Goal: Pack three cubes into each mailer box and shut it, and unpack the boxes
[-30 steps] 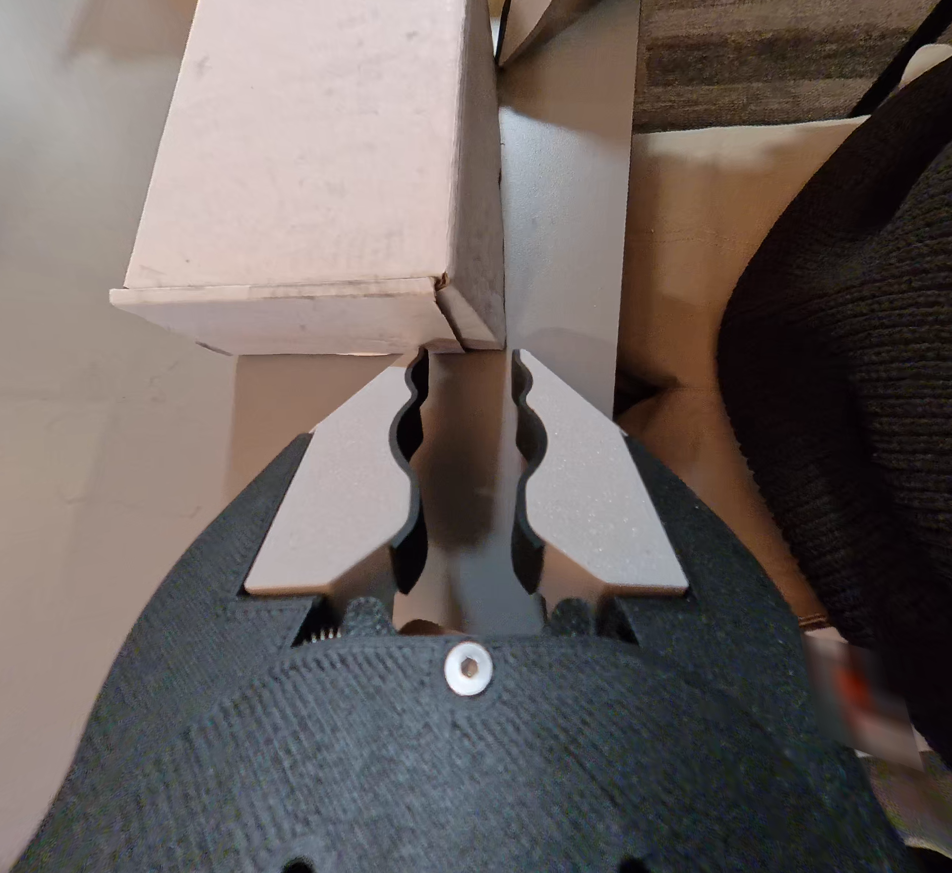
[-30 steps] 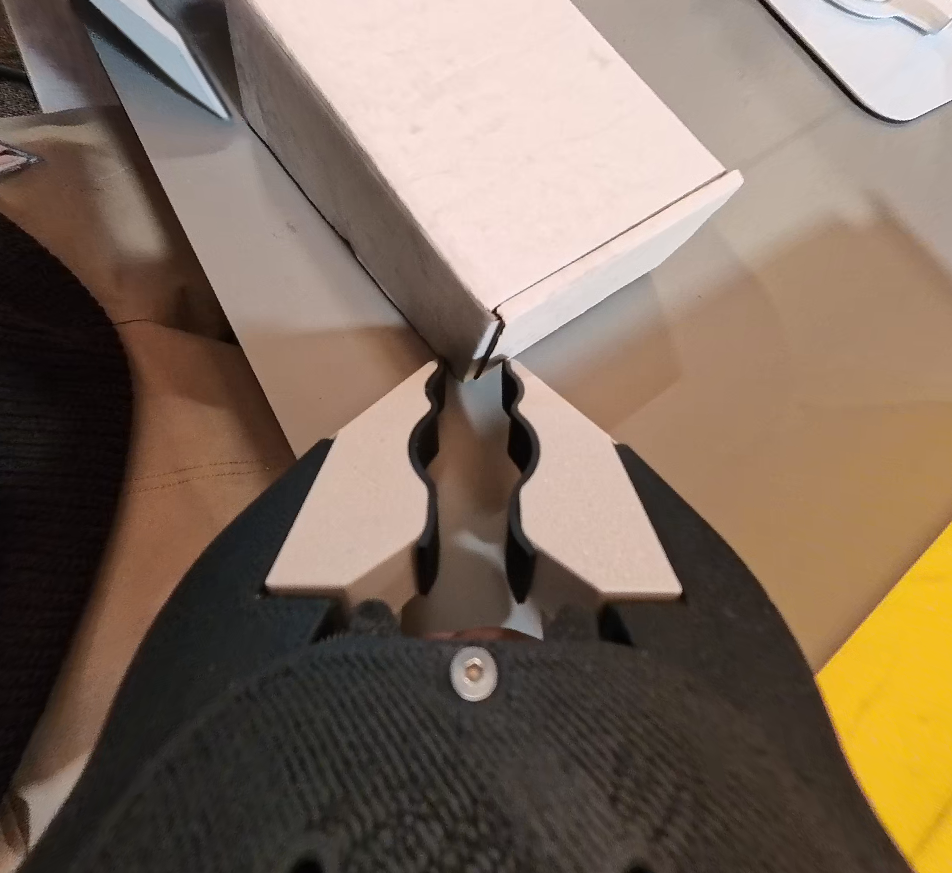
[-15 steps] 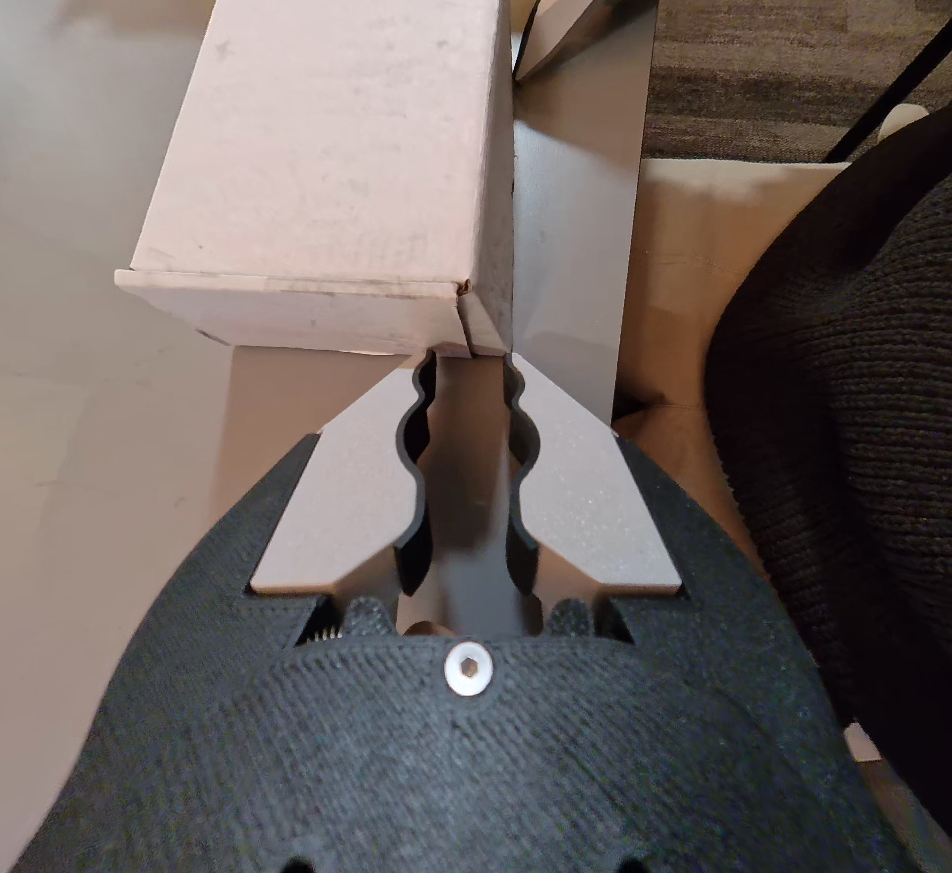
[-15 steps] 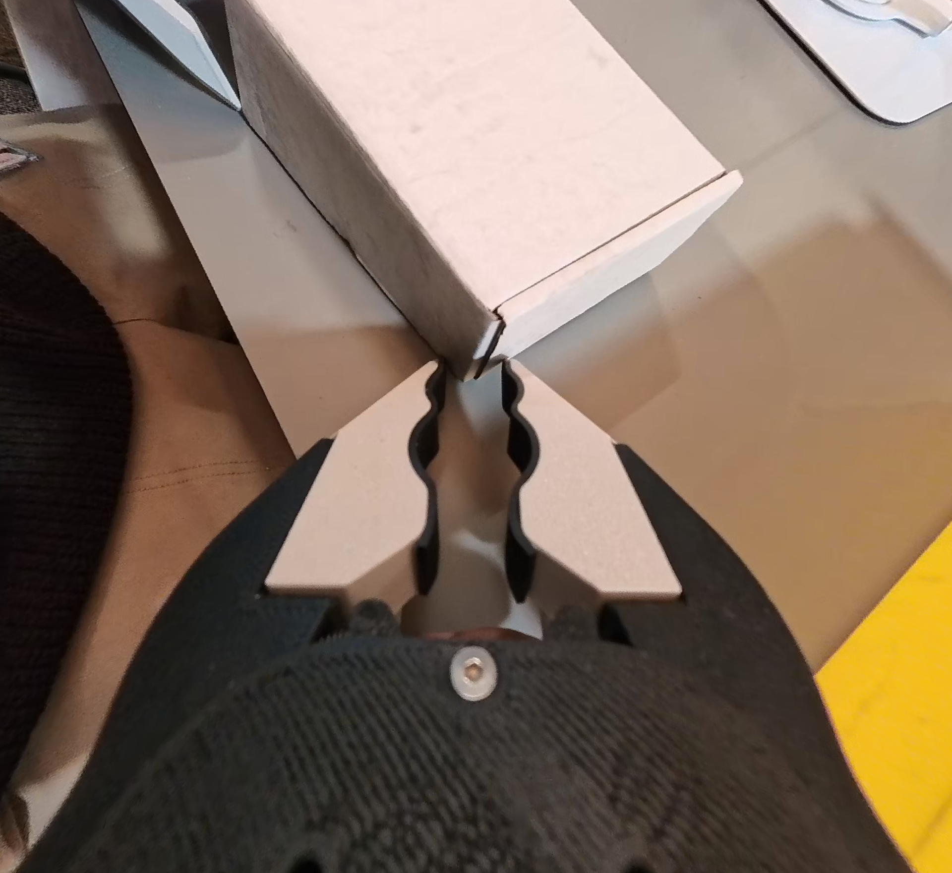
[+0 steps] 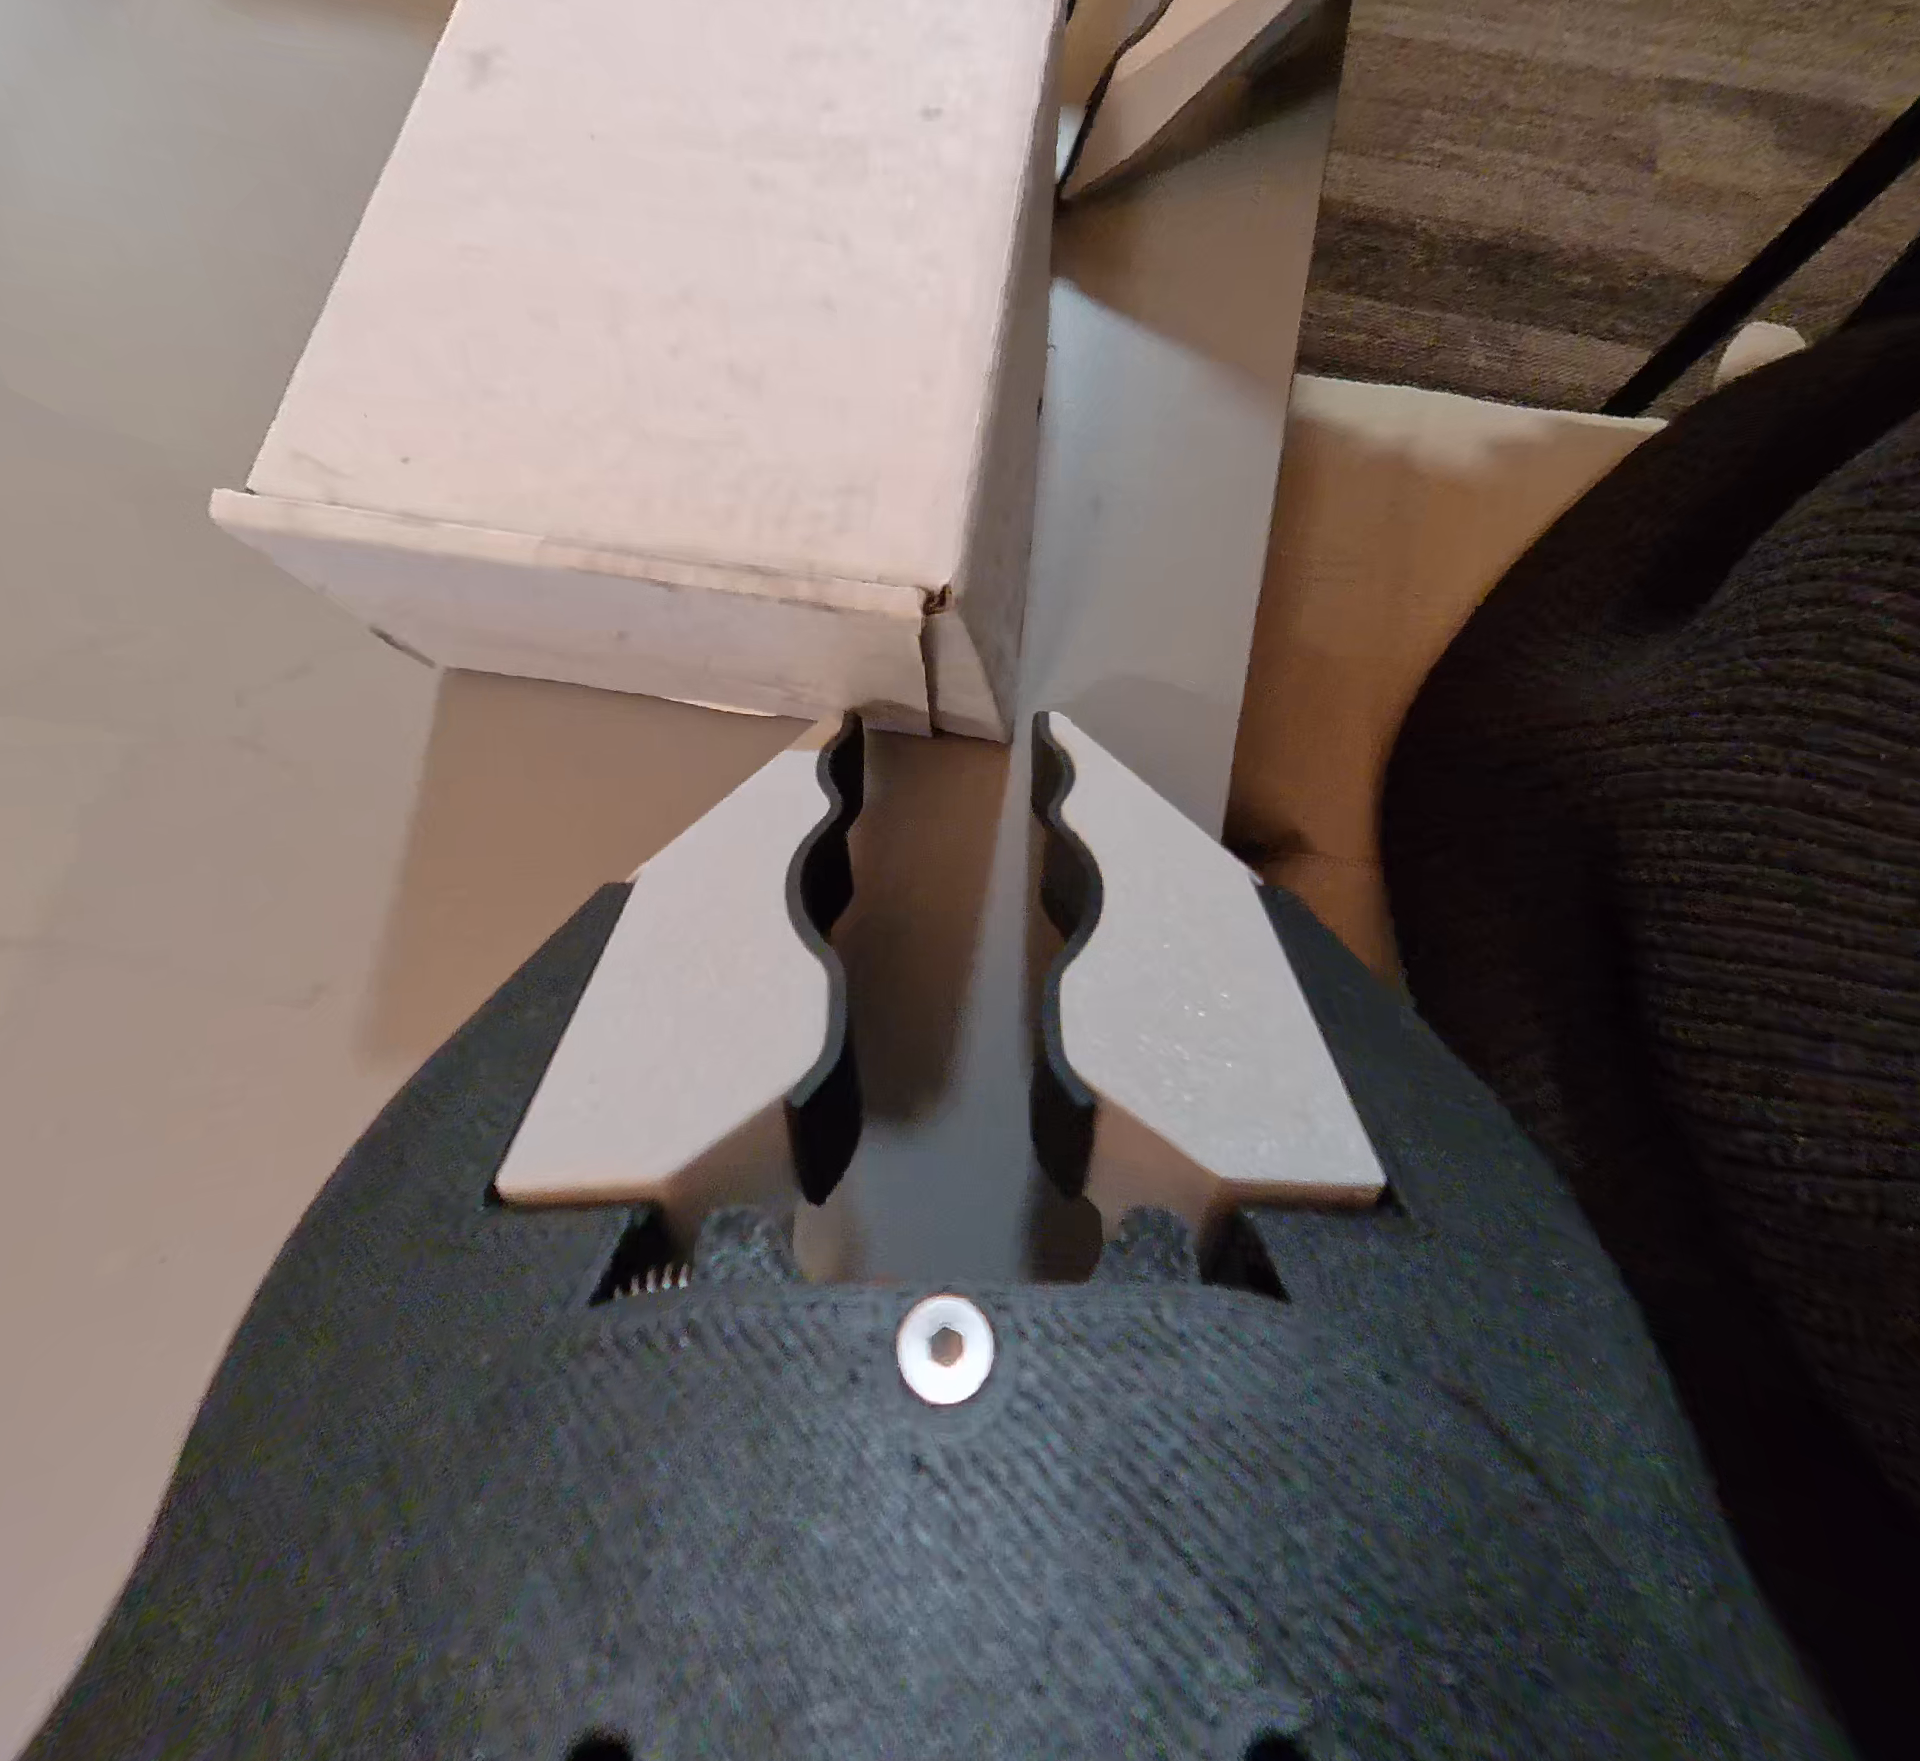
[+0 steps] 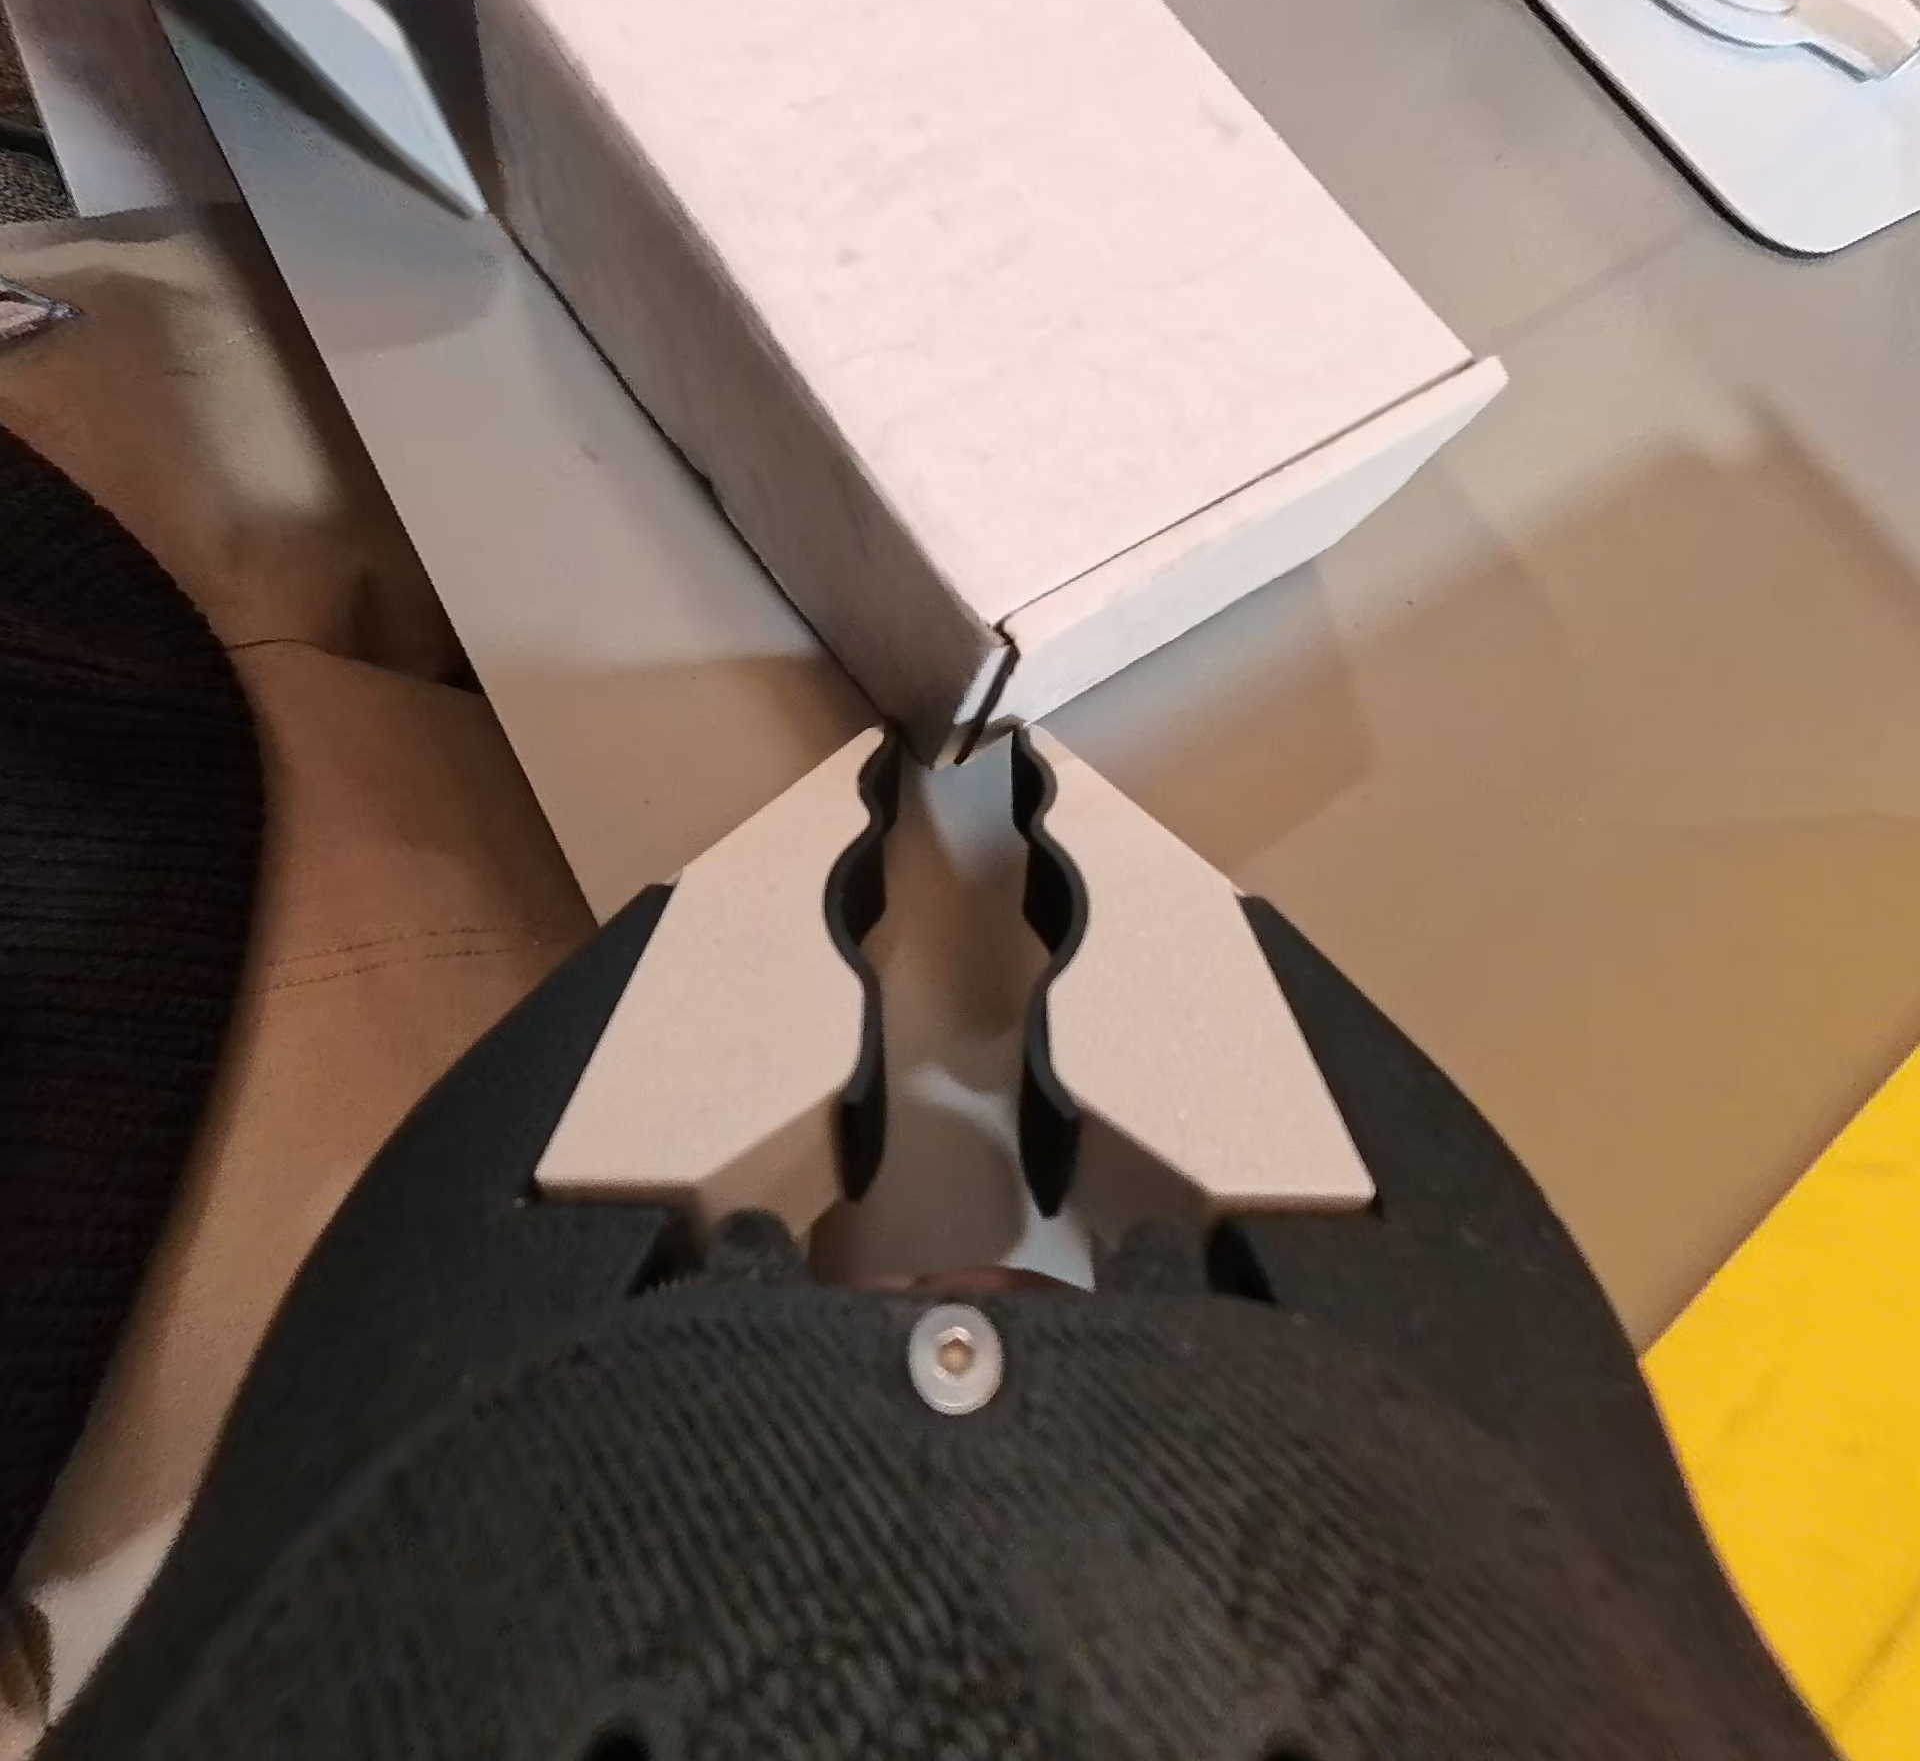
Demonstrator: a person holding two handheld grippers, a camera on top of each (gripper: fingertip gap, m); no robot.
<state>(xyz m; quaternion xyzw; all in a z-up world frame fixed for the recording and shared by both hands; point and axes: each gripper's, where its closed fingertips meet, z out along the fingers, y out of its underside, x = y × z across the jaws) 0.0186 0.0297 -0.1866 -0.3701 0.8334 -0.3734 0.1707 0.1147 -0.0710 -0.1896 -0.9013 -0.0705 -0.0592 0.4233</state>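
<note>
A smooth grey counter [image 6: 1558, 672] is carrying the closed white mailer box [image 6: 987, 257] near its front edge. The left gripper [image 5: 945, 735] and right gripper [image 6: 951, 755] are each meeting an opposite bottom corner, fingers narrowly parted and gripping nothing, probably bracing the matte, scuffed cardboard so its tucked lid can be worked.

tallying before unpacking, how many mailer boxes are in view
1. A shut white box lies on the table near its edge, between the left gripper and right gripper. Others may lie out of frame.
</note>
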